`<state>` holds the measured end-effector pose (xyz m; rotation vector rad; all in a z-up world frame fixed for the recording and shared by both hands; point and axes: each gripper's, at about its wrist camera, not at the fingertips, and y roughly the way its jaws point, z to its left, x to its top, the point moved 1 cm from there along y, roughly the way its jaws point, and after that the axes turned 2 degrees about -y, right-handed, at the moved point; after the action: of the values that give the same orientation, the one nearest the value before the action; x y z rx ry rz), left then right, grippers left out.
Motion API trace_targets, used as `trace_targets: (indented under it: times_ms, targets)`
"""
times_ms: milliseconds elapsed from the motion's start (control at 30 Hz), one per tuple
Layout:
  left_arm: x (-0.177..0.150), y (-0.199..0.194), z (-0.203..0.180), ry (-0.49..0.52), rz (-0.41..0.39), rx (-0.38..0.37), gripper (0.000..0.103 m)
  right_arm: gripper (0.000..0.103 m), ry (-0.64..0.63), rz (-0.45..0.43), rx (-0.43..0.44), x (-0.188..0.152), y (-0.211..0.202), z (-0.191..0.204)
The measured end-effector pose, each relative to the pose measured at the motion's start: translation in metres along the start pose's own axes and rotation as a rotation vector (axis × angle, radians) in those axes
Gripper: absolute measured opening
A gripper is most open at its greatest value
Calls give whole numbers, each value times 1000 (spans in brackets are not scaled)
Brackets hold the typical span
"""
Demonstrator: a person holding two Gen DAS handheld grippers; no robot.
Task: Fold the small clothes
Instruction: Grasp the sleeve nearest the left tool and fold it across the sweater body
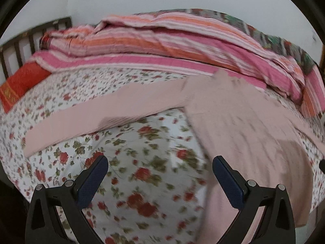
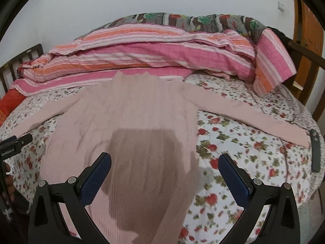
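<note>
A bed covered by a white floral sheet (image 2: 233,142) fills the lower and middle frame of both views. A pale pink ribbed sweater (image 2: 132,118) lies flat at centre, sleeves spread toward the left and right edges. Along the upper frame a folded pink-and-orange striped quilt (image 2: 142,50) rests on the sheet. A red pillow (image 1: 20,85) sits at left, and a dark remote (image 2: 315,152) lies at far right.

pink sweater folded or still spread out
Spread flat: pink sweater lies open on the bed, both sleeves stretched sideways, no folds.
</note>
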<state>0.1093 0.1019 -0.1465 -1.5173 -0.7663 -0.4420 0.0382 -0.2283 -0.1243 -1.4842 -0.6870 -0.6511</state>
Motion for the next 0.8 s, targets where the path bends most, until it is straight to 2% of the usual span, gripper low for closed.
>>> trace_targets:
  times_ms: [133,233,333,367,500,567,633,700,767,800]
  targets:
    - [4,19,51,-188,3,-39,99,103,2,10,-24,5,16,-2]
    - [3,31,105,-376,-10,-67,95,103,21,19,-7,10,26,-5]
    - [-1,39,149,-496,-29,-72,83,102,38,12,25,15,33,-7]
    - [-1,39,158,-518,-42,-62,79,102,39,9,36,16,35,-7]
    - [2,38,190,-589,-89,13,79,100,48,4,86,26,44,-5]
    - [3,44,210,-656,-92,21,78,100,53,-3,108,31,47,-3]
    - [6,49,221,-683,-91,32,77,100,51,-10,118,37,50,-2]
    - [15,50,225,-661,-100,118,69,100,52,-15,123,40,51,-4]
    - [24,53,227,-626,-96,204,38,100,52,-20,129,41,52,-8]
    - [28,55,228,-611,-90,233,29,100,52,-21,128,42,53,-10]
